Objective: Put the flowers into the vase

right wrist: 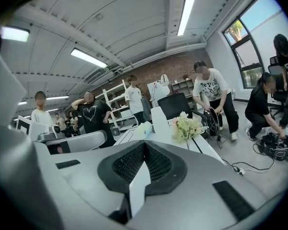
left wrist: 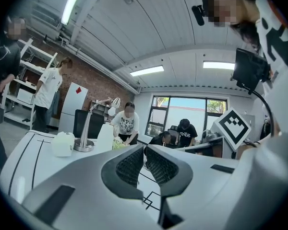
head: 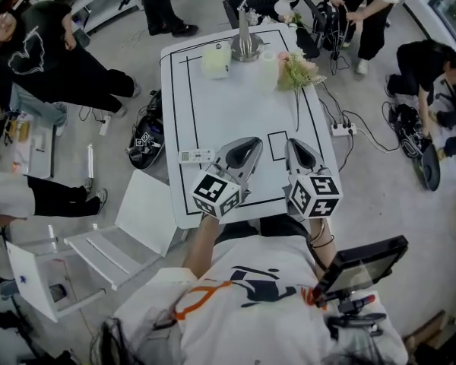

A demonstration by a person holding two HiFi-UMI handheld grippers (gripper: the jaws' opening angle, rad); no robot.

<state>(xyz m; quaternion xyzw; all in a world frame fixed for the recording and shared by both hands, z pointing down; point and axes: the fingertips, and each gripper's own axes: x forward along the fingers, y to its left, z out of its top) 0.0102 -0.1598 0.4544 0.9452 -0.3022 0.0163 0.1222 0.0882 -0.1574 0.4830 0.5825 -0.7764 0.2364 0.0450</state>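
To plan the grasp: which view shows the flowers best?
The head view: the flowers show whole, blossoms and long stem, on the table. The right gripper view shows the blossoms from the side; the left gripper view shows only a small green part.

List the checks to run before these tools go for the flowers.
1. Left tool empty: ok, jaws shut on nothing.
2. Right tool empty: ok, jaws shut on nothing.
3. Jaws open enough for a stem: not ok, both are shut.
4. Flowers free to take: ok, they lie on the table beside the vase, stem toward the person.
5. Vase upright: ok.
6. Vase empty inside: cannot tell.
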